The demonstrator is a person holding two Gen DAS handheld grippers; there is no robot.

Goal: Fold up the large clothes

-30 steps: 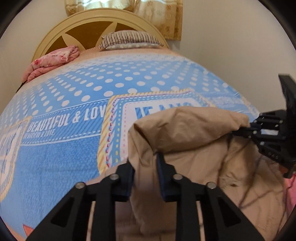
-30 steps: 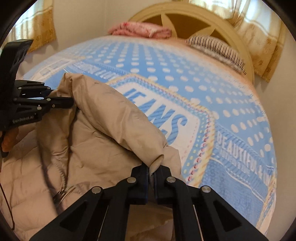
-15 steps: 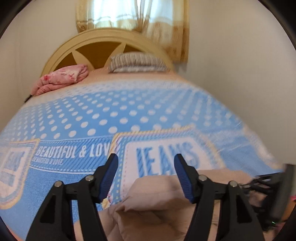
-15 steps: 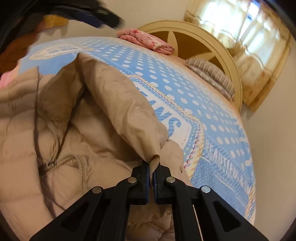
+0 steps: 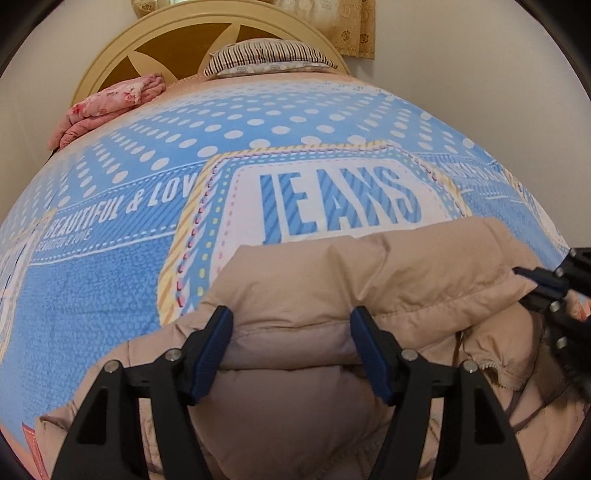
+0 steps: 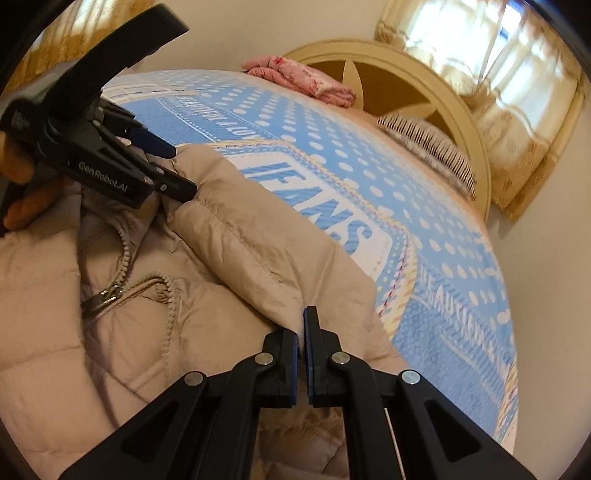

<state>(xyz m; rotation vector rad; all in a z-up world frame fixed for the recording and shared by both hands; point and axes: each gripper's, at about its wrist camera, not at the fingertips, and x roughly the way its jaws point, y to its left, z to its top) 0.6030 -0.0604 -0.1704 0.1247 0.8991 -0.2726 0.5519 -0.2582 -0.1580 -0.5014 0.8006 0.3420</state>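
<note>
A beige padded jacket (image 5: 332, 288) lies on the near part of the bed; it also shows in the right wrist view (image 6: 229, 236), with its zipper (image 6: 122, 266) open at the front. A folded sleeve or flap lies across the top of it. My left gripper (image 5: 291, 332) is open, its jaws spread either side of a padded fold, empty; it appears in the right wrist view (image 6: 173, 170) at the jacket's far end. My right gripper (image 6: 301, 332) is shut on the jacket's fabric edge, and shows at the right edge of the left wrist view (image 5: 532, 284).
The bed has a blue dotted cover (image 5: 258, 122) printed "JEANS". A striped pillow (image 5: 266, 55) and a folded pink blanket (image 5: 107, 103) lie by the cream headboard (image 5: 155, 33). A curtained window (image 6: 491, 48) is behind. A wall runs along the bed's right side.
My left gripper let go of the jacket, opened wide, and now straddles the folded part lower down. My right gripper has stayed shut on the fabric while the fold was laid over.
</note>
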